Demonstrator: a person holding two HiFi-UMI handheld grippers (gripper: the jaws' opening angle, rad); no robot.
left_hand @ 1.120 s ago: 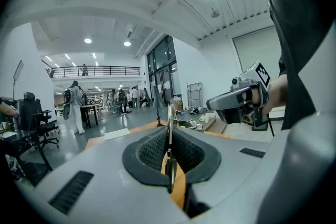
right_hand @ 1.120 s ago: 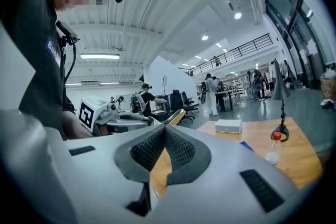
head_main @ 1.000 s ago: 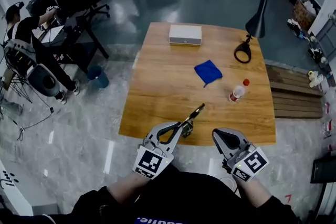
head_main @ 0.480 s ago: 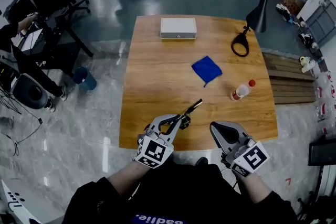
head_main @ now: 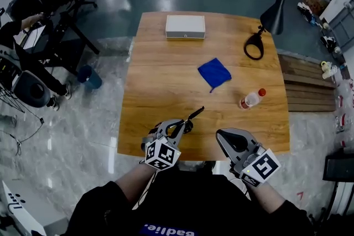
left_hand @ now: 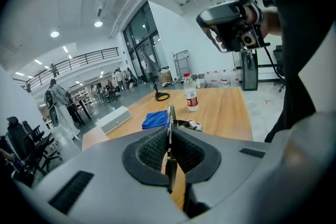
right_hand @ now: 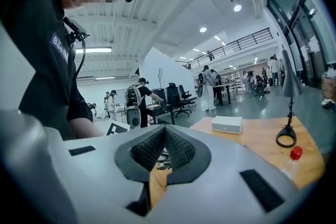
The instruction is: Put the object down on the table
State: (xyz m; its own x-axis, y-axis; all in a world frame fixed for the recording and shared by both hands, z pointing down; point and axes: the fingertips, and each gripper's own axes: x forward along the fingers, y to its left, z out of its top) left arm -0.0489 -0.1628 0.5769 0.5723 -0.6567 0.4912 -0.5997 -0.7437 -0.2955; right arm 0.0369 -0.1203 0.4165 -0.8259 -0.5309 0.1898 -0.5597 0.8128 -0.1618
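Left gripper (head_main: 178, 125) clenched on thin dark tool (head_main: 194, 114), tip over worktop (head_main: 160, 80) near edge; right gripper (head_main: 227, 140) closed, empty, alongside.

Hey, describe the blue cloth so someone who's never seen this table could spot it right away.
Find the wooden table. Near its middle, between the white box at the far edge and the bottle standing toward the right, lies the blue cloth. It is the only soft, crumpled thing there, and the only bright blue one.
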